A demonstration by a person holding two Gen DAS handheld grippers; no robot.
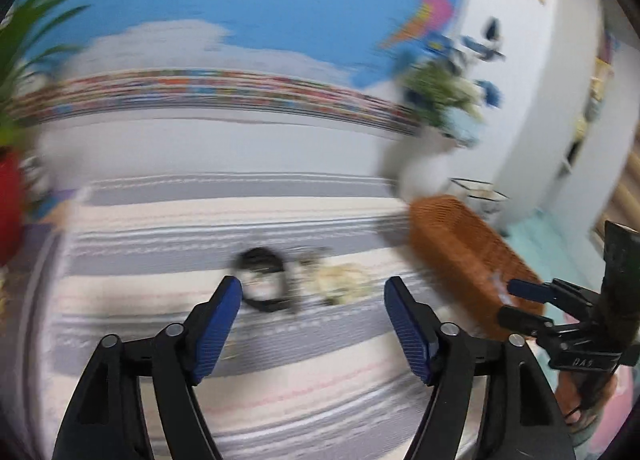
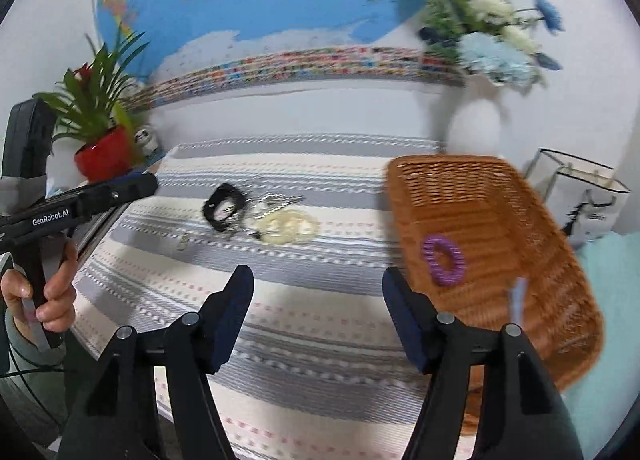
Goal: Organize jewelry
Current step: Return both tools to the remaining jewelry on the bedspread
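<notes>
A striped cloth (image 2: 320, 300) of grey and cream bands covers the table and carries everything the task concerns. On its right part sits a brown wicker basket (image 2: 552, 260), open-topped, with a purple coiled ring (image 2: 443, 259) already lying on its floor. Left of the basket and well apart from it, a small heap of jewelry lies toward the far side of the cloth: a black bracelet (image 2: 223, 207), a pale cream bracelet (image 2: 286, 227) touching or just beside it, and thin silvery pieces between them that are too blurred to name.

The left gripper (image 1: 313, 320) is spread wide with nothing between its blue pads, and it looks straight at the heap, the black bracelet (image 1: 262, 280) just past its left finger and the cream one (image 1: 342, 284) ahead between the two fingers. The right gripper (image 2: 318, 316) is likewise spread wide and empty; the heap lies ahead and to its left, the basket close on its right.

By this layout the left gripper is the nearer to the heap and the likelier to pick next. The black bracelet lies flat, its opening facing up, so one finger would probably need to enter the loop. Bare cloth lies all round the heap; the basket's near rim is the edge to clear on the carry rightward.
</notes>
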